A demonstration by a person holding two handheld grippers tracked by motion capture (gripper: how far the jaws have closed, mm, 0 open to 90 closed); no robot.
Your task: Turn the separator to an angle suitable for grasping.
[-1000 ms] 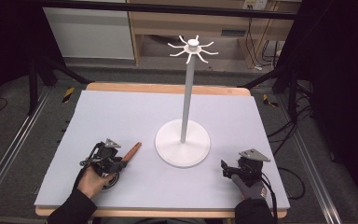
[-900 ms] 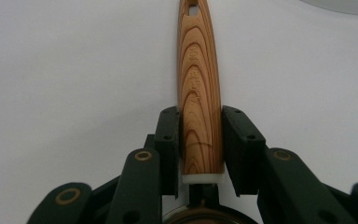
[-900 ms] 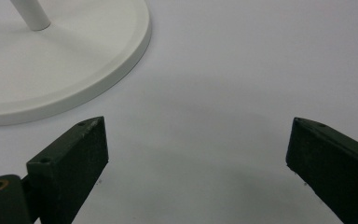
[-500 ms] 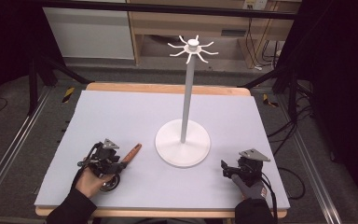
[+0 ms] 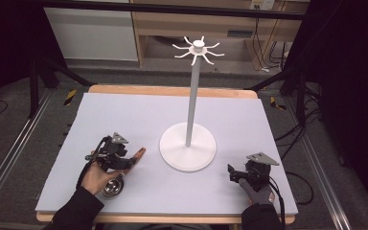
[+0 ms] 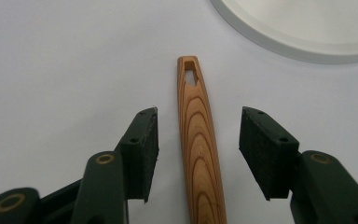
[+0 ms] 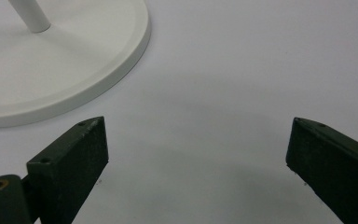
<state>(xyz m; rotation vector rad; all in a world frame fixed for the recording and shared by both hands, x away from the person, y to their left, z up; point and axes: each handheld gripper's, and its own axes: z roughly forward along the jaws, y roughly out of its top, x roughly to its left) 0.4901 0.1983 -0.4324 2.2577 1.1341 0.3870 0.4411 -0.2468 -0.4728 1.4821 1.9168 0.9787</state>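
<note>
The wooden-handled ladle was found lying flat on the table just left of the hook stand, unhung, between the freshly parted, non-gripping jaws of the left gripper; the right gripper was held wide and empty.

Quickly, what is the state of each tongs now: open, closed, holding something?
Left tongs: open, jaws have just been opening; the wooden handle lies between the pads, untouched.
Right tongs: open wide, holding nothing.
</note>
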